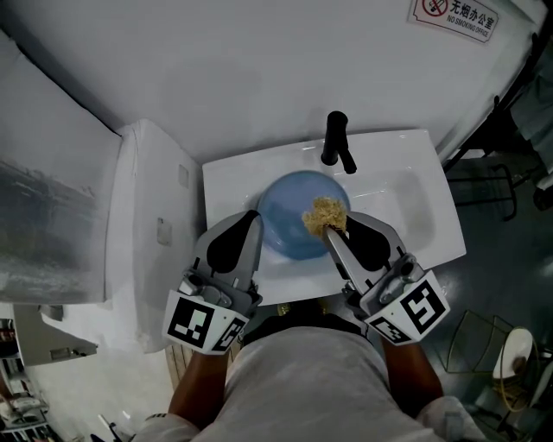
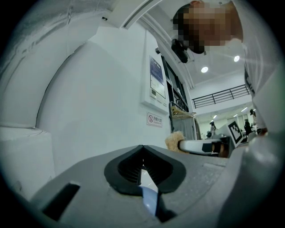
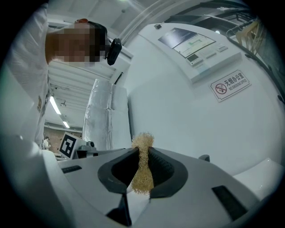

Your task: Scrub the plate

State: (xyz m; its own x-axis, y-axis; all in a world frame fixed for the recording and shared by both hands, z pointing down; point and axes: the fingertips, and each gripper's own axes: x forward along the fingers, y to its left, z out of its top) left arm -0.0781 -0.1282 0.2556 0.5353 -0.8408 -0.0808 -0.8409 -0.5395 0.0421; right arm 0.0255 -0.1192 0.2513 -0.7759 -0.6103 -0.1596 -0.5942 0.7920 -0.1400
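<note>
- While the blue plate is sitting in the basin of the white sink, just in front of the black faucet, both grippers are reaching in over the near rim.
- The left gripper is gripping the plate at its left edge. In the left gripper view its jaws are lying almost together, with only the thin blue rim between them.
- The right gripper is clamping a tan, fibrous scrubber. Its jaws are pressing into the wad from both sides and squeezing it narrow, with tufts sticking out above and below.
- The scrubber is lying against the right part of the plate's face, near the faucet's base.
- A red-and-white sign is hanging on the wall behind the sink.
</note>
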